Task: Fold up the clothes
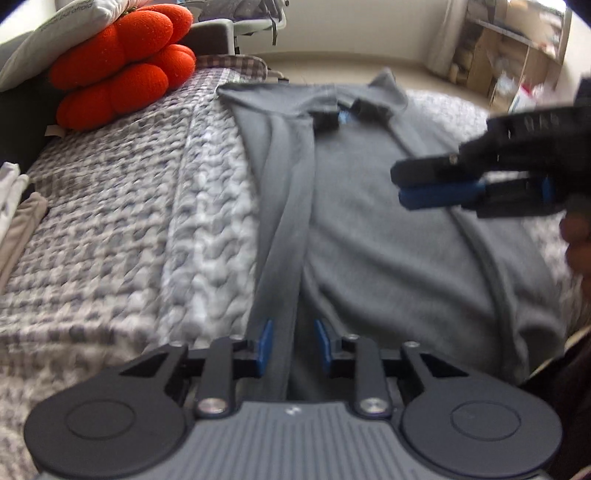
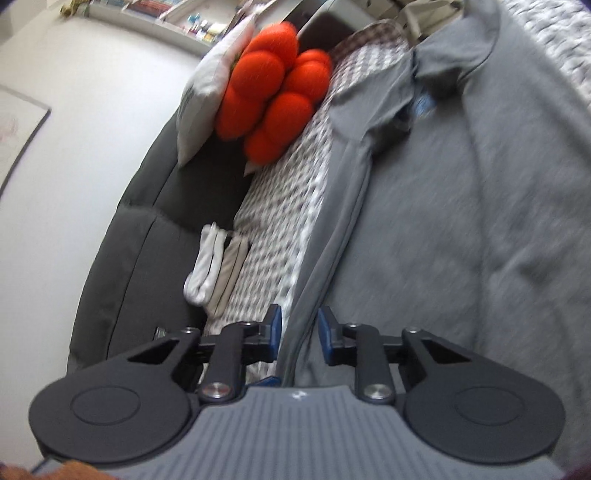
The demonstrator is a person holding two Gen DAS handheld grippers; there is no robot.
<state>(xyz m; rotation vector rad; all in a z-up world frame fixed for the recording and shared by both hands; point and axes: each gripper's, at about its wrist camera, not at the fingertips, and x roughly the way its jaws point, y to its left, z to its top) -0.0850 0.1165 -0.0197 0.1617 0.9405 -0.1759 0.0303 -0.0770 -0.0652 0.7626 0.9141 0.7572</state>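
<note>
A grey polo shirt lies on the knitted blanket. Both the left gripper and right gripper are released, straddling its folded sleeve. The pillow print is partly legible: "afraid".

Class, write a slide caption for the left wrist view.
Left gripper straddles the grey shirt's folded edge on the knitted blanket.

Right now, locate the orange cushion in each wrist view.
Left wrist: orange cushion at upper left, on the knitted blanket.
Right wrist: orange cushion at upper centre, against the white pillow.
Shared landmark: the grey shirt collar, just right of the cushion in both.
</note>
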